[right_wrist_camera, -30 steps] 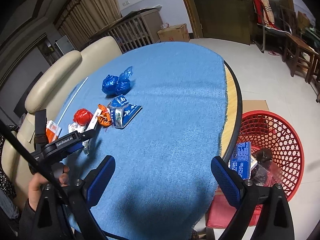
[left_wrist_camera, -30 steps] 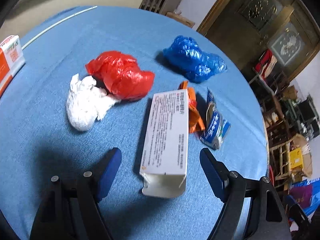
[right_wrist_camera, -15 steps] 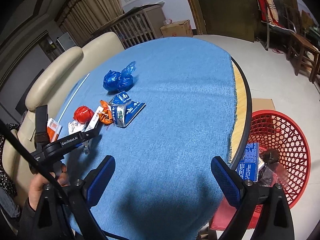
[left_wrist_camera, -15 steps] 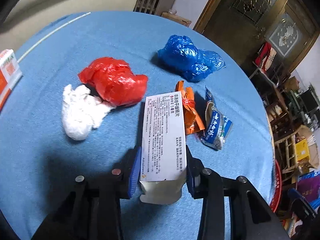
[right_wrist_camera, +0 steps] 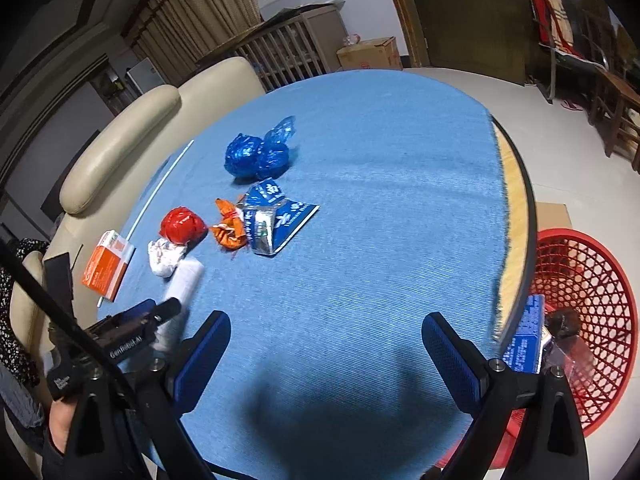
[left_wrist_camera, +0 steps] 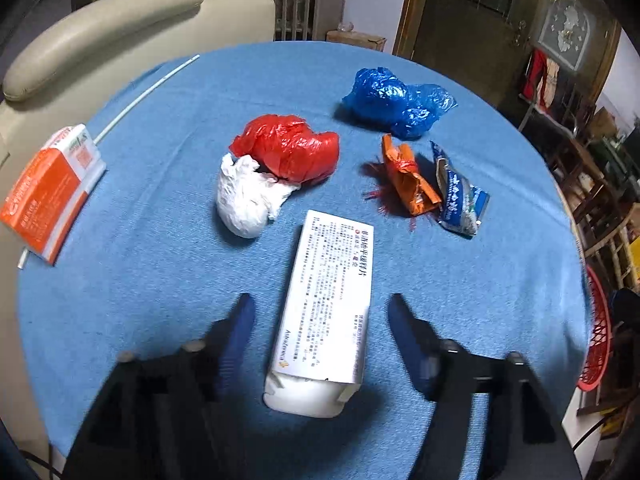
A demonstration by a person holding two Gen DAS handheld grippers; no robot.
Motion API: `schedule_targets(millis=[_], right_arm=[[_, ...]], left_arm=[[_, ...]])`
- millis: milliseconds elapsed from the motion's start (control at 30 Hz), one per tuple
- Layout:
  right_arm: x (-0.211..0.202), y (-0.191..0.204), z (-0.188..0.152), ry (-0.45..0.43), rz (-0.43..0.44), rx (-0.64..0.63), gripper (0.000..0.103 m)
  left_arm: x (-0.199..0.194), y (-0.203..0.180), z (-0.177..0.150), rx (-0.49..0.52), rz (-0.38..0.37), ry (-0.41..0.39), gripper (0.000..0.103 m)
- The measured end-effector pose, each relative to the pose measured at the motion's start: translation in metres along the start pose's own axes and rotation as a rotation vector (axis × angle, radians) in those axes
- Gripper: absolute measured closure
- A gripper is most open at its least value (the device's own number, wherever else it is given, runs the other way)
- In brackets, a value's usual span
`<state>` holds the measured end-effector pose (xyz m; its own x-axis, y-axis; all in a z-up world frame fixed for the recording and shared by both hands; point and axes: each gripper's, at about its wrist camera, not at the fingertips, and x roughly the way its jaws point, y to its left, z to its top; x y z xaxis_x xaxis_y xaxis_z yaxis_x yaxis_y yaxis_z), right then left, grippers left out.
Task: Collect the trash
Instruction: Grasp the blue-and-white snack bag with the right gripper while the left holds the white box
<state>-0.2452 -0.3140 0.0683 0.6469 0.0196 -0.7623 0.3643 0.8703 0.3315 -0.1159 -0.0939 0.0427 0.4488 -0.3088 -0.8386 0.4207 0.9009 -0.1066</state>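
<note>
The left gripper (left_wrist_camera: 320, 320) straddled the white box (left_wrist_camera: 328, 304), its jaws opening with no pad touching it, the right gripper (right_wrist_camera: 326, 354) gaped empty, wrappers (left_wrist_camera: 416, 184) lay beyond, the red basket (right_wrist_camera: 592, 320) waiting beside the table (right_wrist_camera: 380, 128).

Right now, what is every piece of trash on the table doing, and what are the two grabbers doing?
white box: flat on the cloth, one end flap open, between the left fingers, untouched
left gripper: opening
right gripper: open, nothing in it
red bag: crumpled, touching the white wad
blue bag: crumpled
orange wrapper: crumpled
orange box: lying flat
red basket: holds some trash
</note>
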Motion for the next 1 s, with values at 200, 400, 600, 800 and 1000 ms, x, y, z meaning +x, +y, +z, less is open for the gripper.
schedule_targets(millis=[200,400,600,800,1000], right_arm=[[0.000,0.007,0.003,-0.008,-0.003,-0.014,0.005],[0.009,0.011,0.012,0.004,-0.009,-0.022,0.005],[0.034,0.034,0.033,-0.003,0.012,-0.081,0.005],[0.089,0.065,0.061,0.010,0.033,-0.071,0.005],[0.134,0.080,0.083,0.058,0.011,-0.039,0.035]], left_arm=[[0.013,0.002,0.001,-0.009,-0.025,0.024,0.055],[0.003,0.007,-0.005,-0.001,-0.016,0.007,0.056],[-0.012,0.018,-0.013,-0.035,0.009,-0.018,0.056],[-0.009,0.025,-0.020,-0.063,0.012,-0.006,0.056],[-0.004,0.028,-0.023,-0.077,0.014,-0.005,0.056]])
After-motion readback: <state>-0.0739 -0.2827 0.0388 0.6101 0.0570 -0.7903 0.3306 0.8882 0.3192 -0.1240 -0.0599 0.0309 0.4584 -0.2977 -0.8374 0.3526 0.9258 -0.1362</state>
